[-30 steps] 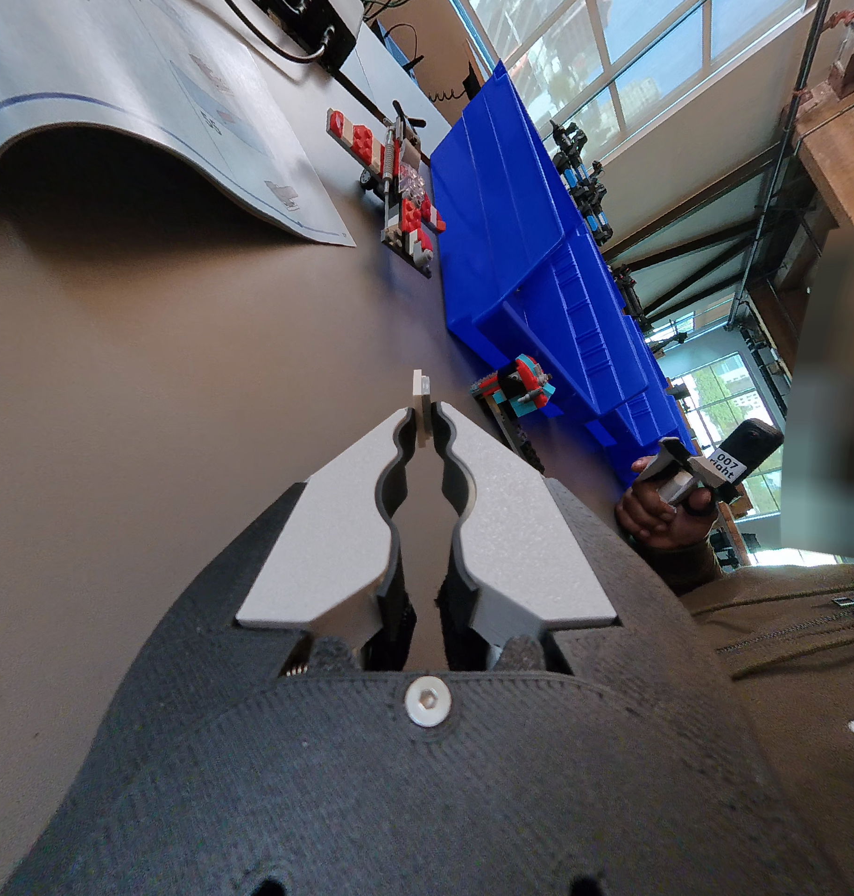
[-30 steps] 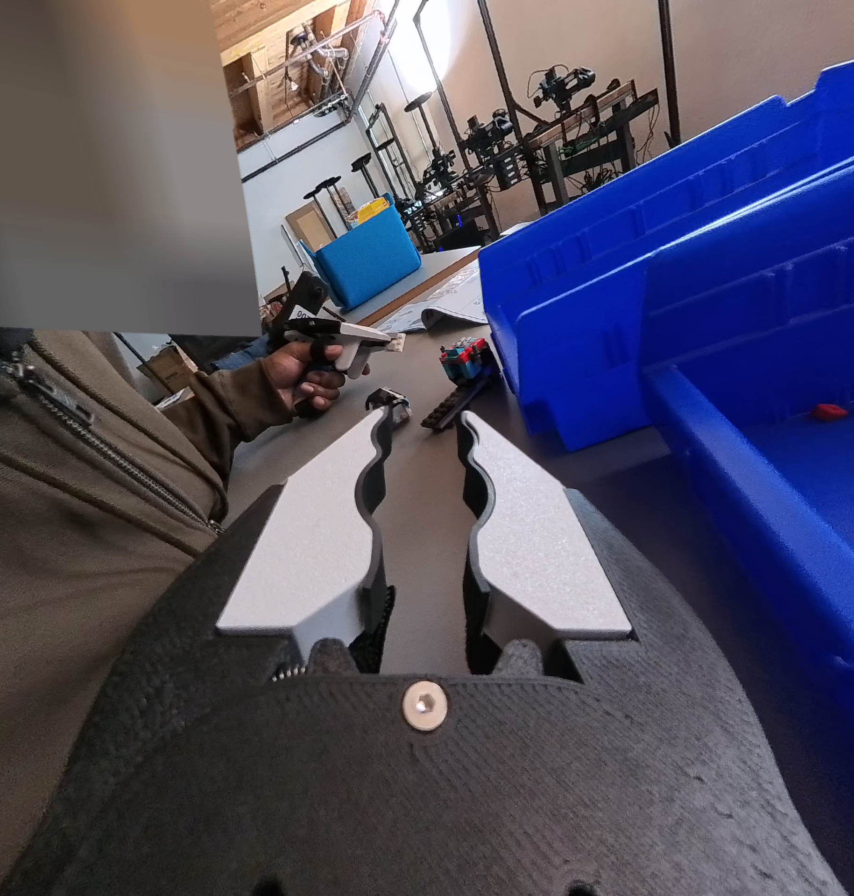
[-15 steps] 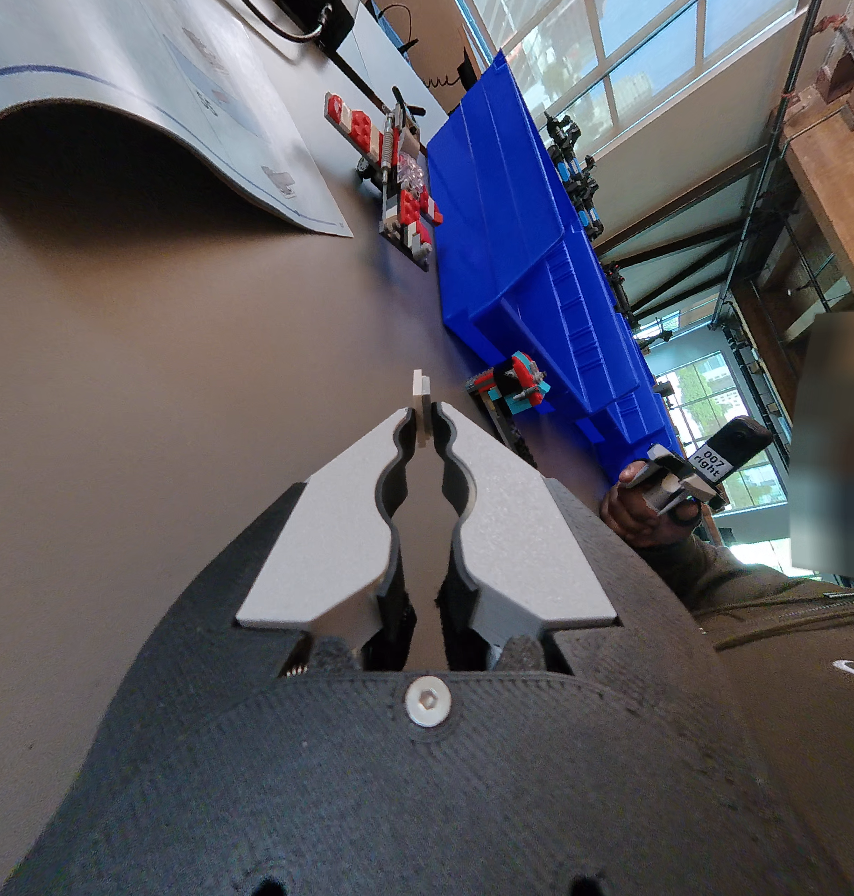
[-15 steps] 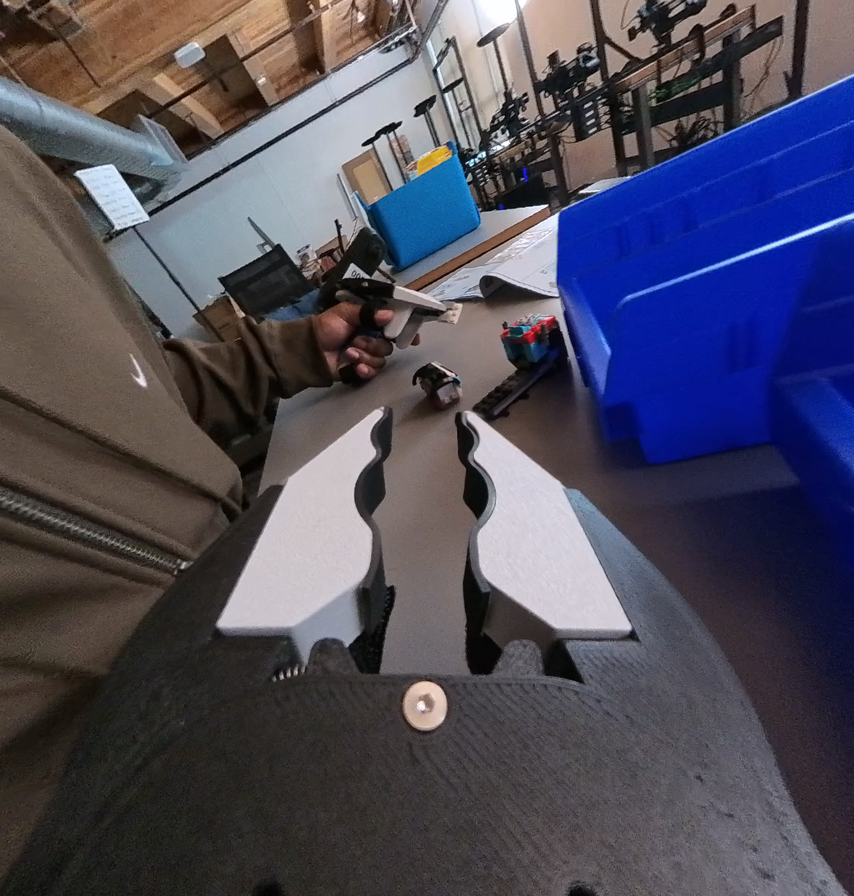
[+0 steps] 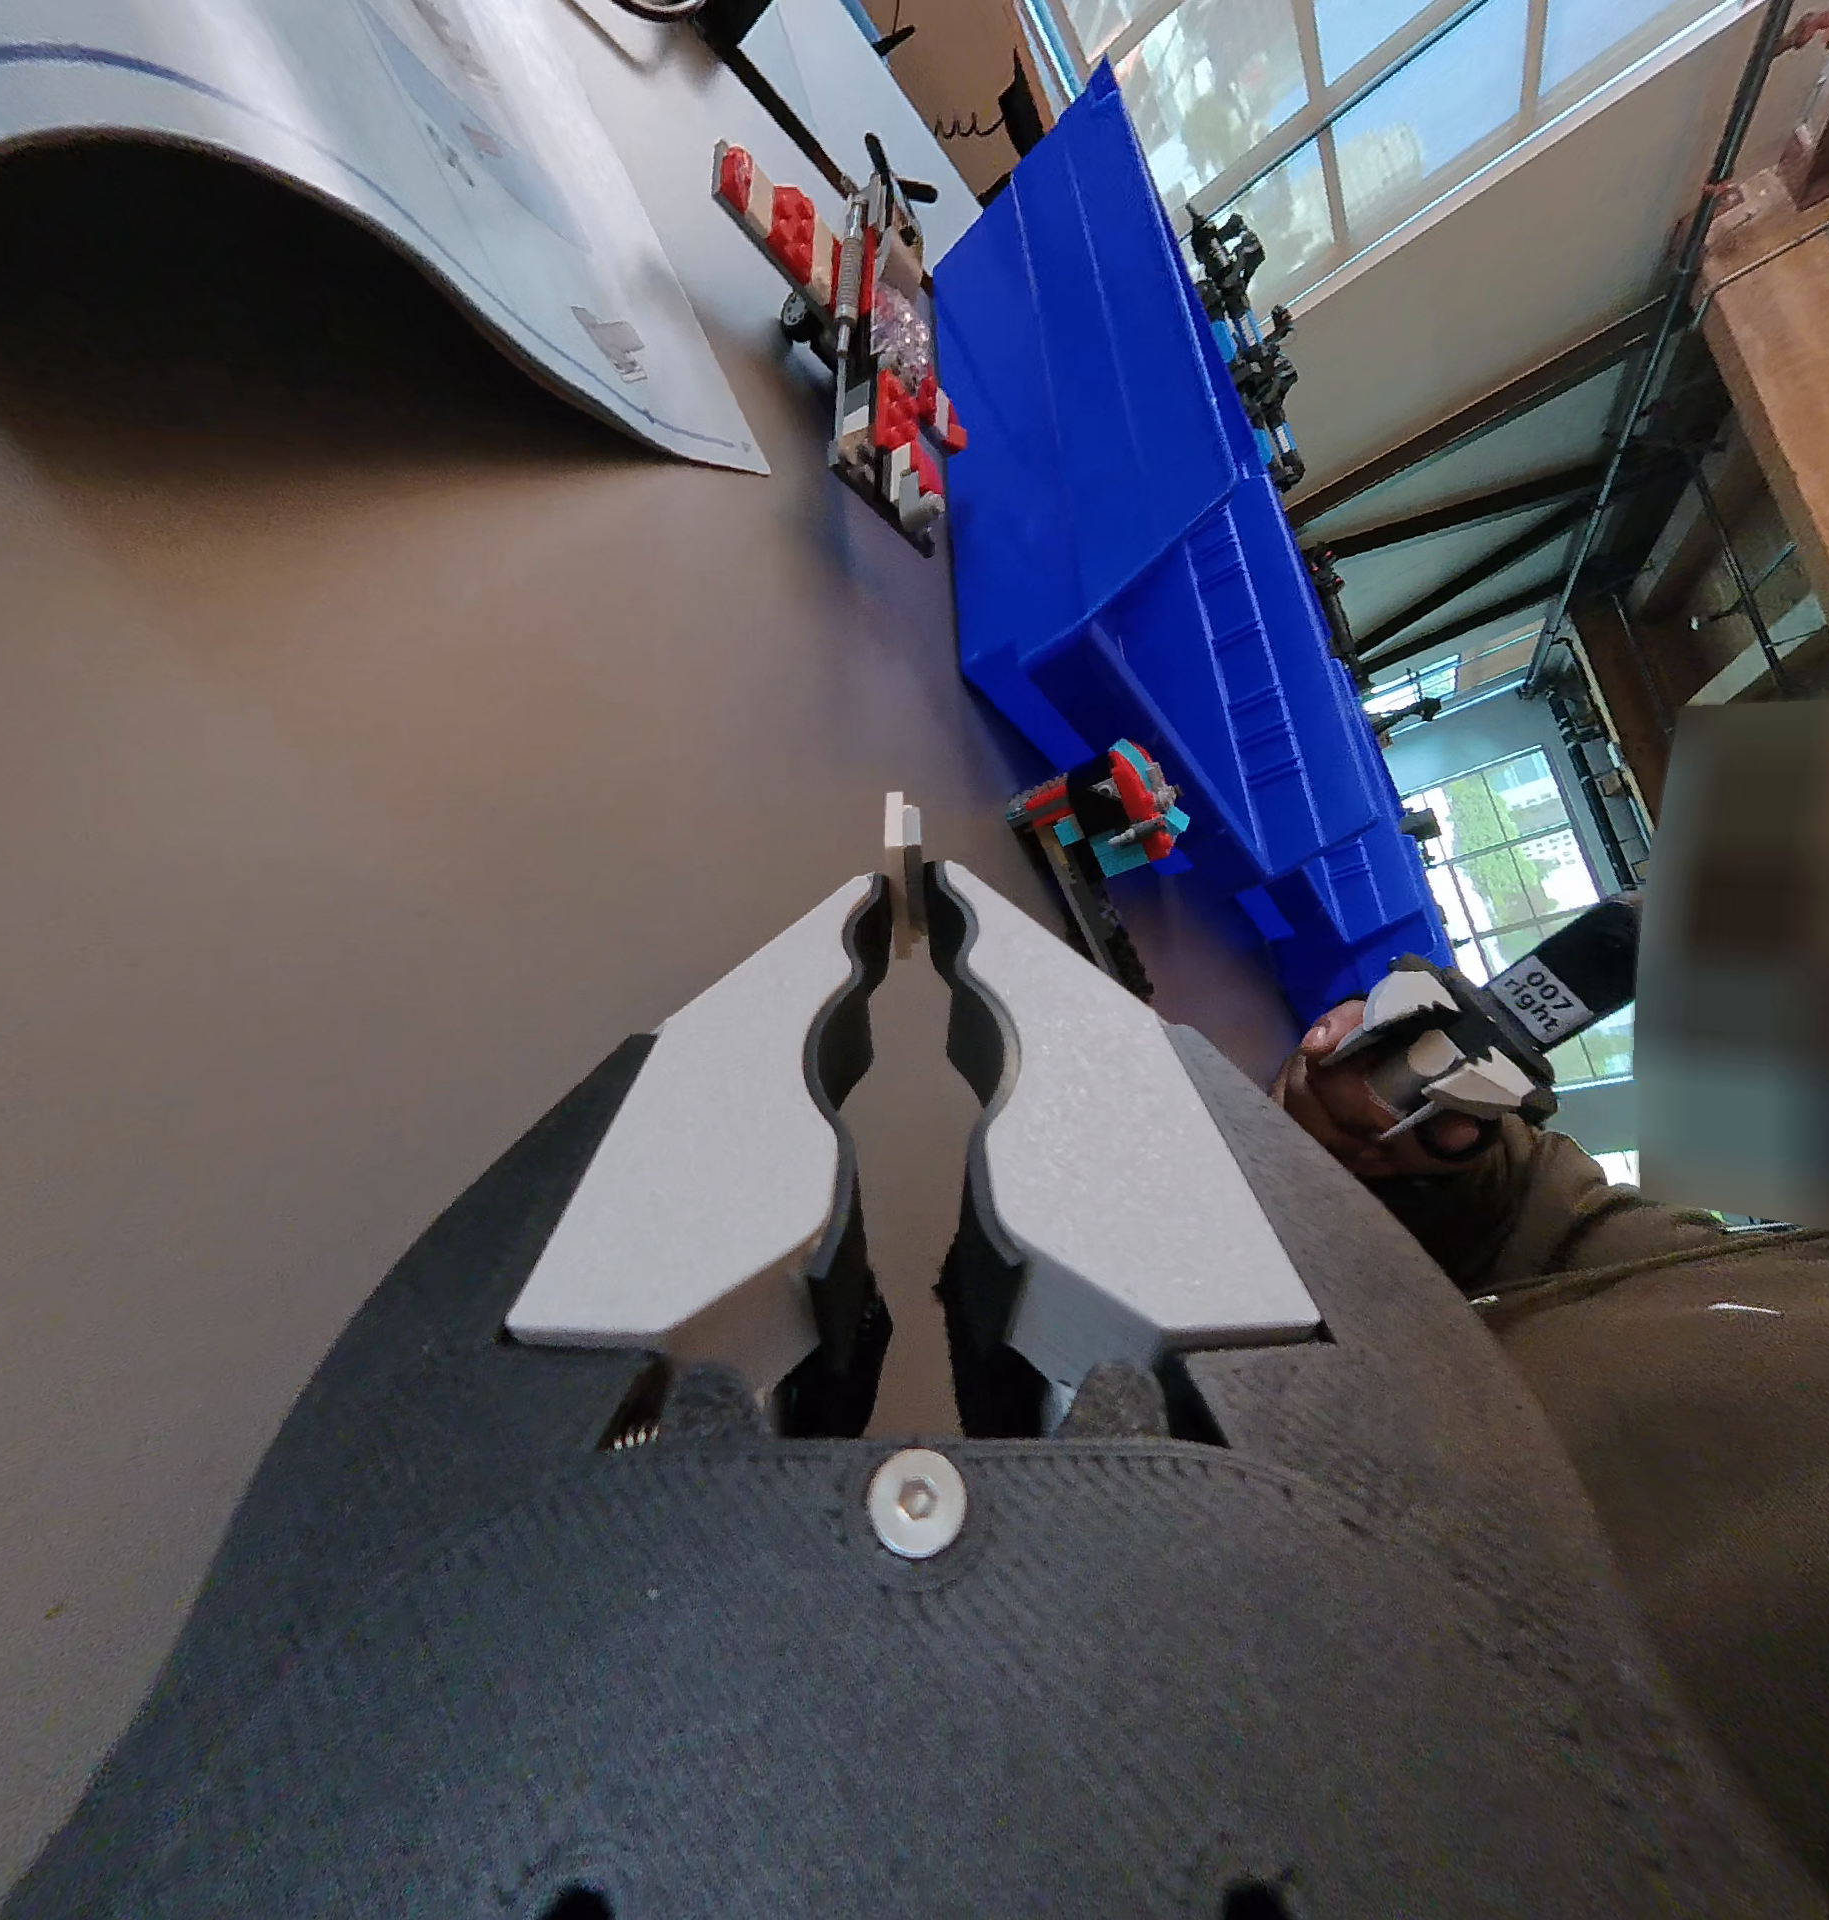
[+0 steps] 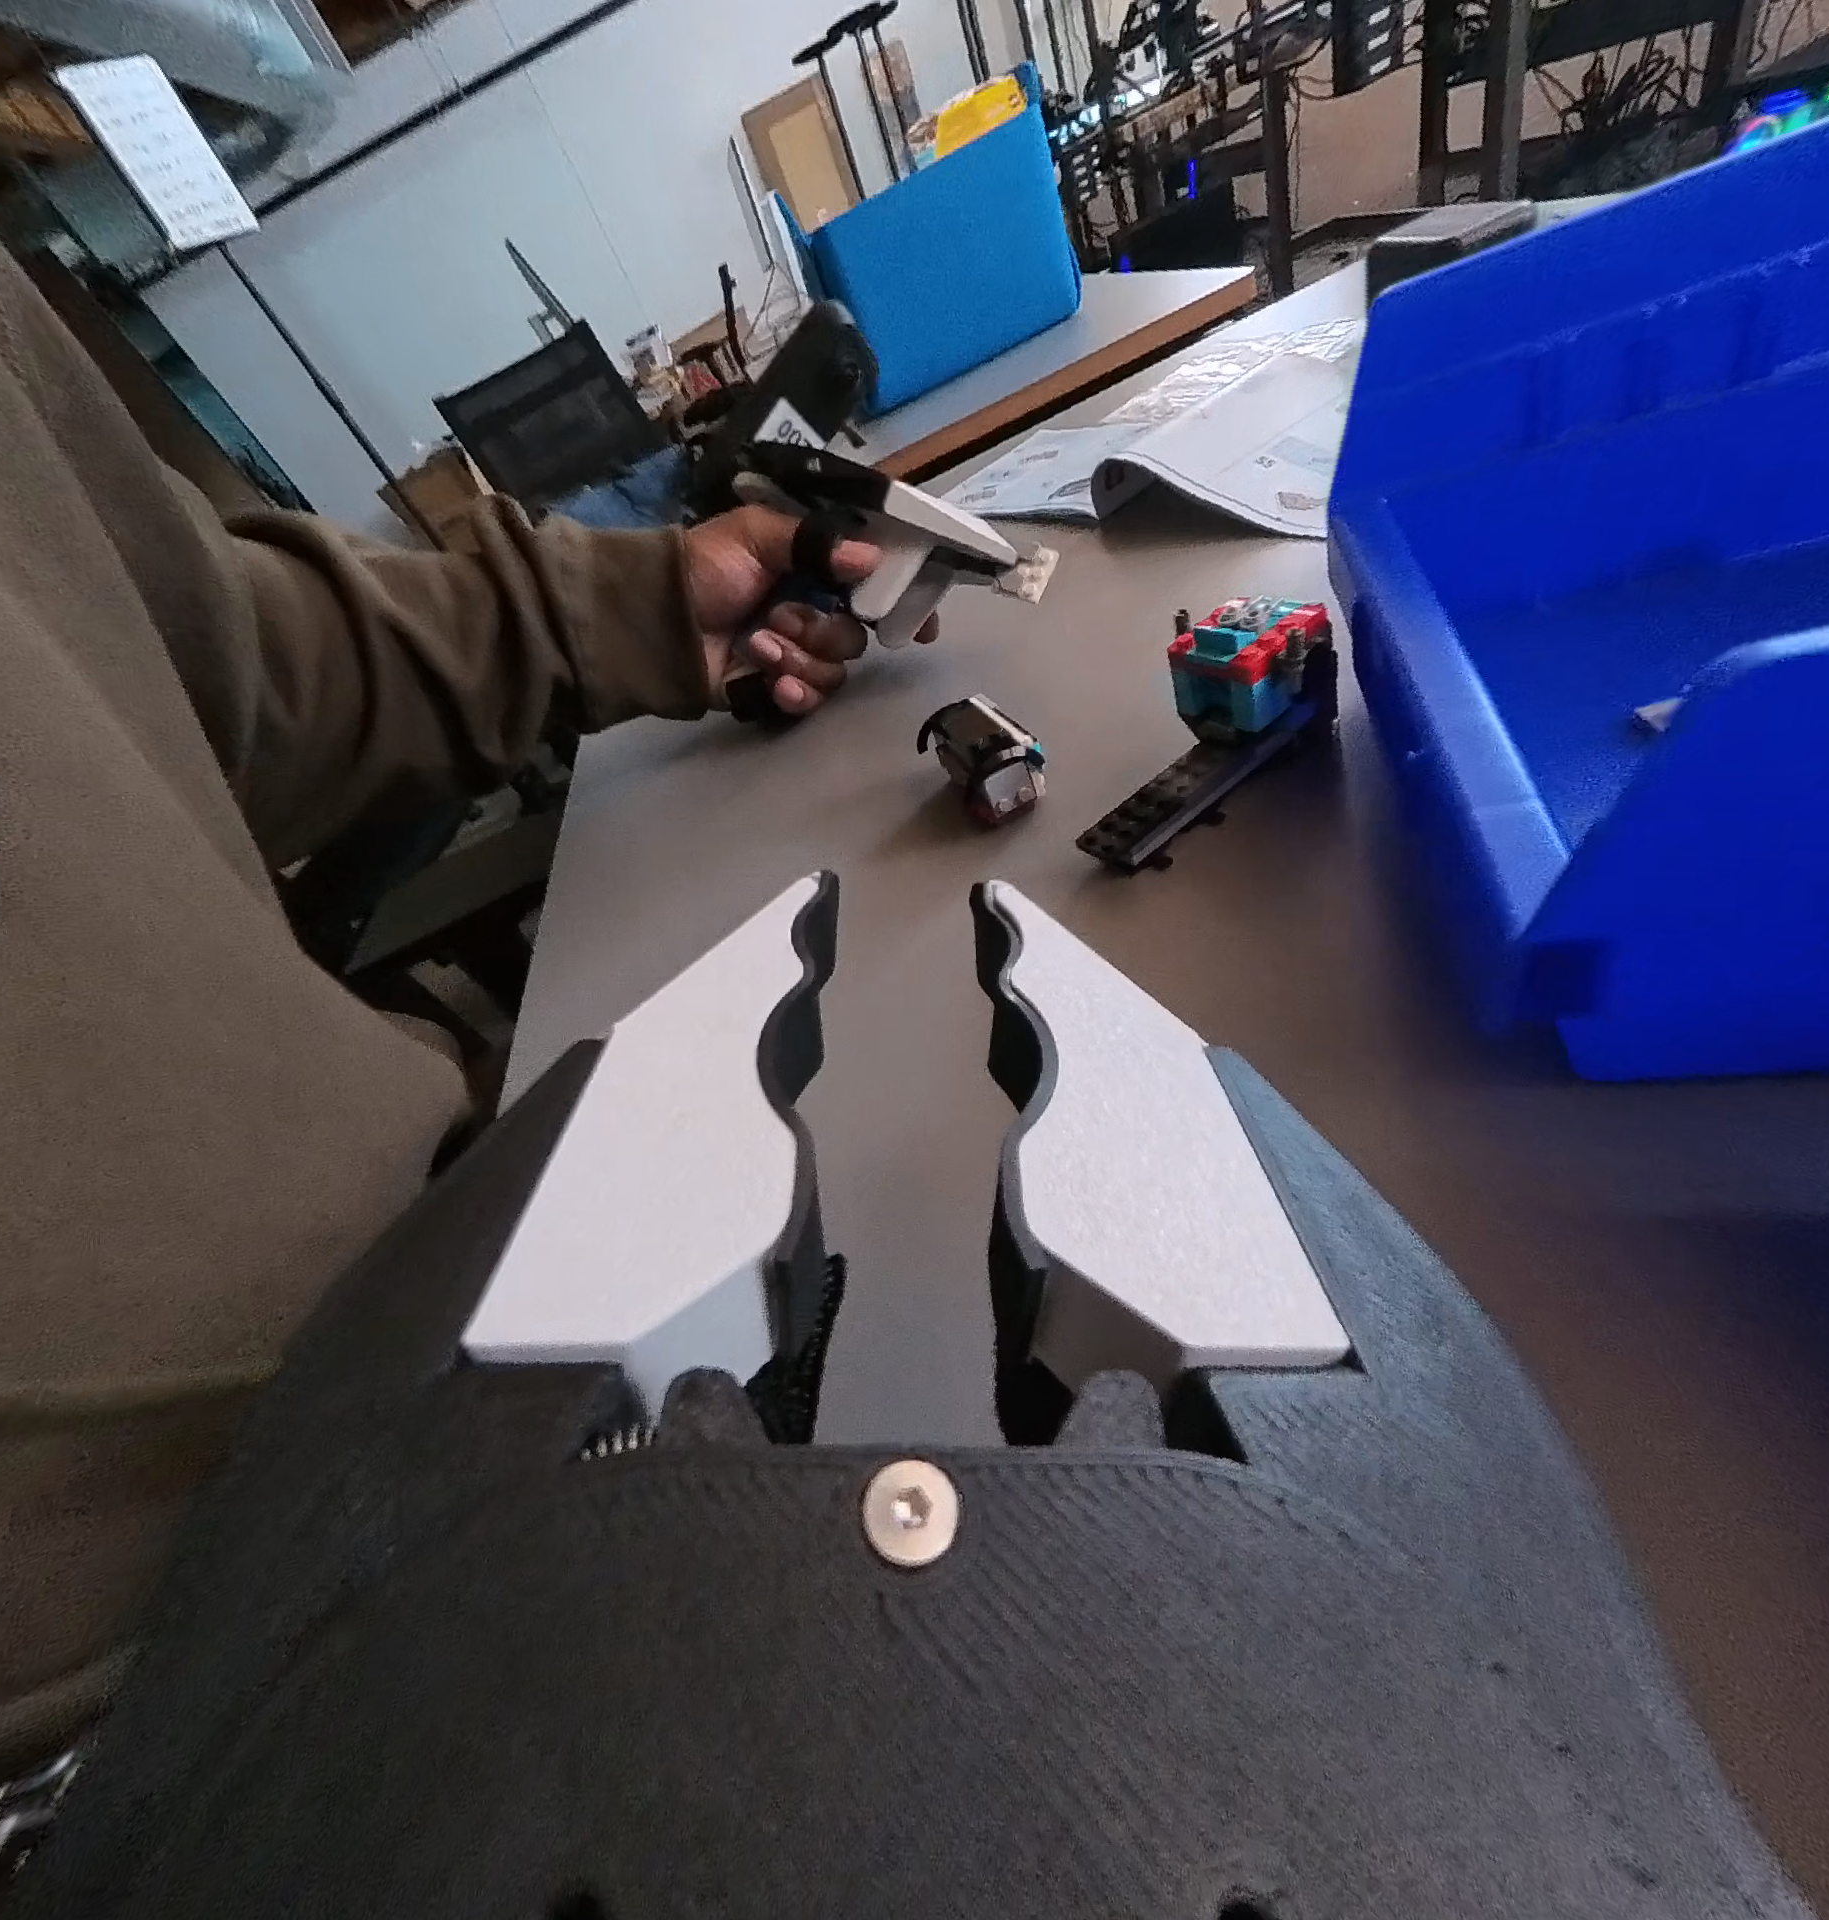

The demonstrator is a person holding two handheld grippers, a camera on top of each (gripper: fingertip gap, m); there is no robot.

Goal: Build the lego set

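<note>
My left gripper [image 5: 902,883] is shut on a small white and grey brick piece [image 5: 903,850], held edge-on above the brown table [image 5: 370,779]. The right wrist view shows the same gripper [image 6: 1003,566] in a person's hand with the studded pale piece [image 6: 1031,571] at its tips. My right gripper [image 6: 902,894] is open and empty above the table [image 6: 889,1039]; it also shows in the left wrist view [image 5: 1429,1070]. Ahead of it lie a small black and grey brick build [image 6: 983,758] and a teal and red build on a black plate [image 6: 1242,665].
Blue bins [image 5: 1128,468] [image 6: 1616,623] line one side of the table. A red and grey brick model [image 5: 868,343] and an open instruction booklet [image 5: 318,156] [image 6: 1201,457] lie farther off. A person's brown sleeve [image 6: 422,623] is at the left.
The right gripper has swung away from the blue bins toward the table's open part, jaws unchanged. The left gripper keeps its grip on the pale piece and has barely shifted.
</note>
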